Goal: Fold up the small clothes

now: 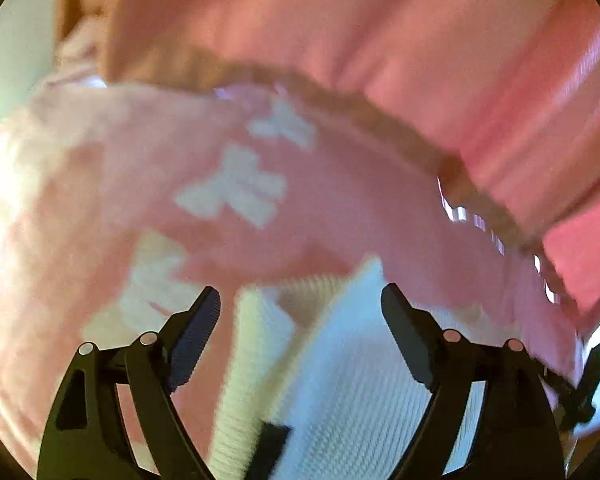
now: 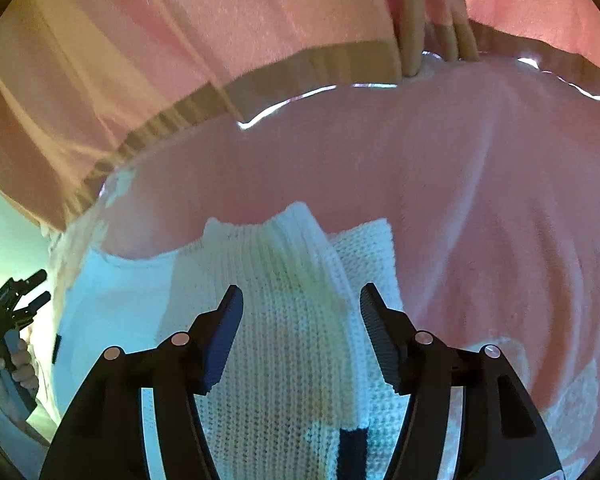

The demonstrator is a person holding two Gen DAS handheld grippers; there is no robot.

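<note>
A pink knit sweater [image 1: 300, 208] with white block patterns lies spread under both grippers; it also fills the right wrist view [image 2: 440, 184]. A white ribbed knit piece [image 1: 340, 380] lies between the open jaws of my left gripper [image 1: 300, 300]. The same white knit [image 2: 296, 320], with a ribbed band and a dark stripe near the bottom, lies between the open jaws of my right gripper [image 2: 300, 296]. Neither gripper pinches the cloth. The left wrist view is blurred.
A pink striped cloth [image 2: 180, 40] with a brown border [image 2: 300, 68] covers the surface beyond the sweater. The left gripper held by a hand [image 2: 8, 320] shows at the left edge of the right wrist view.
</note>
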